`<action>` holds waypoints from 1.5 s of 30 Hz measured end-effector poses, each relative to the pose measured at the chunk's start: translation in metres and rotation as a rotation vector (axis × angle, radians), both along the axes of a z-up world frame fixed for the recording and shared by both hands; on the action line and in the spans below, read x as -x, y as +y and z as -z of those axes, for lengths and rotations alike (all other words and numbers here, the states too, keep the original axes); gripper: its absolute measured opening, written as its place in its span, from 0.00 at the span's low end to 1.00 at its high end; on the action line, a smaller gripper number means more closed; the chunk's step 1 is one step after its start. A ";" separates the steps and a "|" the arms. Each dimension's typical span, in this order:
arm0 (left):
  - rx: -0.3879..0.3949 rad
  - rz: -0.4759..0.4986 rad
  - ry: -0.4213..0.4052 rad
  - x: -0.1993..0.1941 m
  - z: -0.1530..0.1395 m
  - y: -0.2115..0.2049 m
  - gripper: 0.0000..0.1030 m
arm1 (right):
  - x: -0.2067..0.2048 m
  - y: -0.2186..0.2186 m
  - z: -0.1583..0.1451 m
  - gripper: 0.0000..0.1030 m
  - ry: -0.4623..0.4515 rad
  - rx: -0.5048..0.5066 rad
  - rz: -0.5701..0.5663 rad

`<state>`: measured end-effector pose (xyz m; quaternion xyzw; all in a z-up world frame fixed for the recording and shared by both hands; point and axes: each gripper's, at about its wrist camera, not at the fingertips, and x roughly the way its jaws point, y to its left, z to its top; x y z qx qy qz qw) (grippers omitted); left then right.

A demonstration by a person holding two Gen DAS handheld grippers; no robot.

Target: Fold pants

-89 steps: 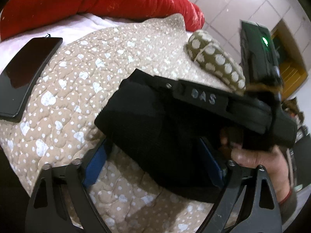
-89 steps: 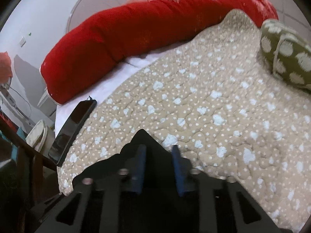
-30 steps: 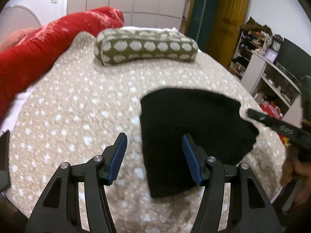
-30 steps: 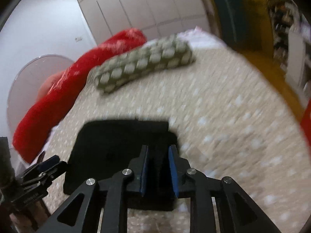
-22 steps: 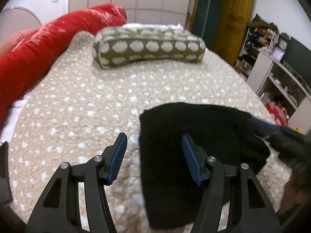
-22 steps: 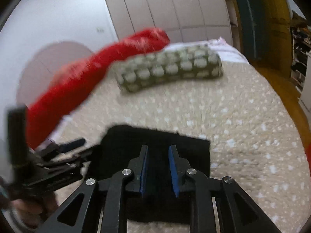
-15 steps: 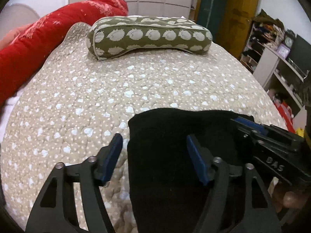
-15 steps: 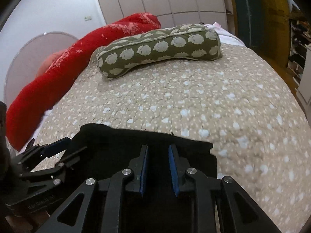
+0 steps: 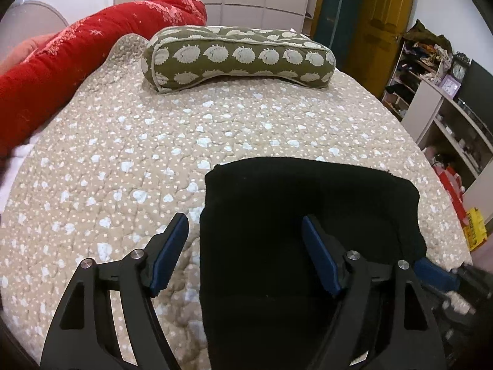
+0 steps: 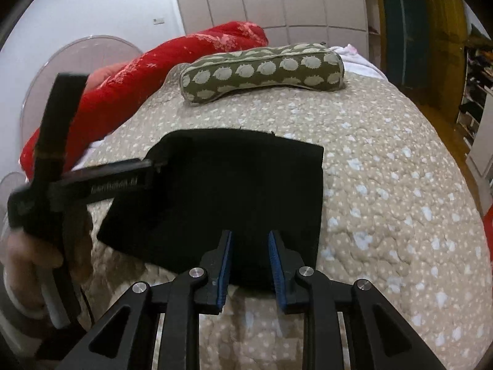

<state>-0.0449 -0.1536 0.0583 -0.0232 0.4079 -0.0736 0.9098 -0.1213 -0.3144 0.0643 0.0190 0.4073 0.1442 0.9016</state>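
Note:
The black pants (image 9: 295, 234) lie folded into a compact rectangle on the beige dotted bedspread (image 9: 129, 141); they also show in the right wrist view (image 10: 228, 197). My left gripper (image 9: 243, 252) is open, its blue-padded fingers straddling the fold's left part. My right gripper (image 10: 249, 257) is open with a narrow gap, empty, at the fold's near edge. Its blue tip shows at the fold's right corner in the left wrist view (image 9: 431, 273). The left gripper's body shows at the fold's left edge in the right wrist view (image 10: 101, 182).
An olive hedgehog-print pillow (image 9: 240, 57) lies at the far end of the bed. A red bolster (image 9: 71, 58) runs along the left side. Shelves (image 9: 446, 98) and yellow doors (image 9: 379, 24) stand to the right. The bed edge is close on the right.
Both grippers let go of the pants, which now lie flat and folded. The right gripper opened slightly and drew back to the near edge. The left stayed open over the fold.

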 end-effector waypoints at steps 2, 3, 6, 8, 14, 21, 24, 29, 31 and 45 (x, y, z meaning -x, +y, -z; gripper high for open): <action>-0.014 0.004 -0.003 0.007 -0.005 0.001 0.74 | 0.000 -0.003 -0.012 0.23 -0.007 -0.037 0.007; -0.014 0.003 -0.004 0.010 -0.007 0.003 0.74 | 0.001 -0.005 -0.018 0.23 -0.021 -0.055 0.015; -0.022 -0.020 -0.003 0.018 -0.013 0.009 0.74 | 0.004 -0.005 -0.027 0.23 -0.047 -0.065 0.020; -0.026 -0.031 -0.015 0.025 -0.017 0.013 0.74 | 0.004 -0.002 -0.026 0.23 -0.040 -0.061 0.021; -0.020 -0.049 -0.015 0.039 -0.018 0.018 0.74 | 0.002 -0.001 -0.019 0.23 -0.020 -0.049 0.039; 0.000 -0.060 0.002 0.046 -0.013 0.019 0.74 | 0.000 0.002 -0.002 0.25 -0.011 -0.024 0.046; -0.007 -0.057 -0.002 0.049 -0.014 0.017 0.74 | 0.000 0.003 -0.005 0.25 -0.012 -0.025 0.048; -0.003 -0.058 -0.019 0.056 -0.018 0.016 0.74 | 0.007 -0.003 -0.020 0.26 -0.040 -0.042 0.052; -0.002 -0.051 -0.018 0.057 -0.017 0.014 0.74 | 0.008 -0.007 -0.021 0.27 -0.041 -0.049 0.058; 0.169 0.001 0.065 0.039 0.001 0.034 0.80 | -0.018 -0.045 0.001 0.58 0.002 -0.181 0.120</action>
